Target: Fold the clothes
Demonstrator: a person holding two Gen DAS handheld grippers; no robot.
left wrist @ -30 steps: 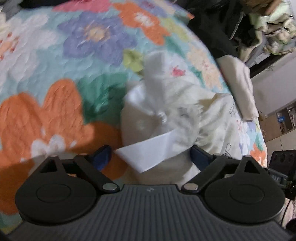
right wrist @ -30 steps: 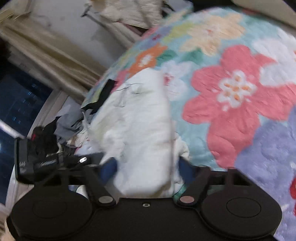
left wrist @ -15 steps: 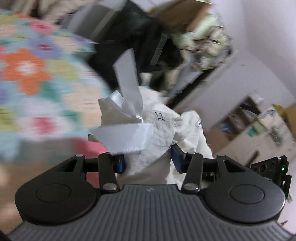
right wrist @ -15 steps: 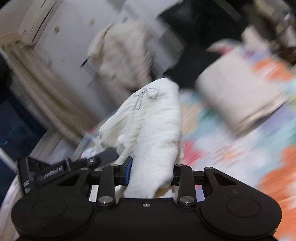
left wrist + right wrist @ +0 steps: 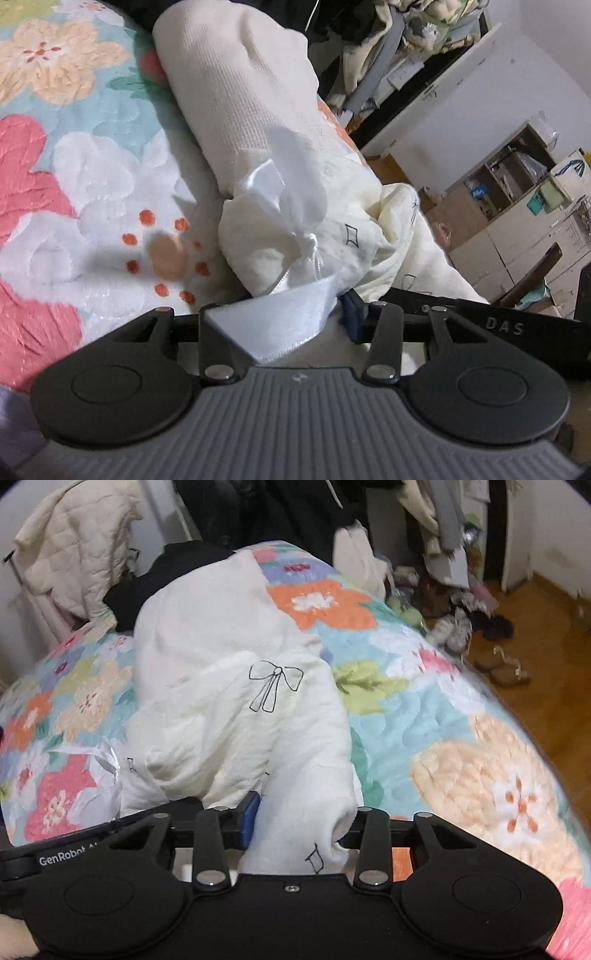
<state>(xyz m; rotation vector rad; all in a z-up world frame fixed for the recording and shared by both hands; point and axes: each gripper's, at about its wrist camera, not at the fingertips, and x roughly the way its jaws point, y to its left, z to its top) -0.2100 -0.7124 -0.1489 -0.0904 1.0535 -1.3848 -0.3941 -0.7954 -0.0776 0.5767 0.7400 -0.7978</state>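
Garment (image 5: 236,709), swung up half a second ago, is back down on the quilt (image 5: 480,760). Your left gripper (image 5: 295,314) and right gripper (image 5: 299,823) each pinch an edge; fold unfinished.

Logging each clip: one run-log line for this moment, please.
step: fold | left gripper: shut on cream bow-print cotton garment | right gripper: shut on it | garment on floral quilted bedspread
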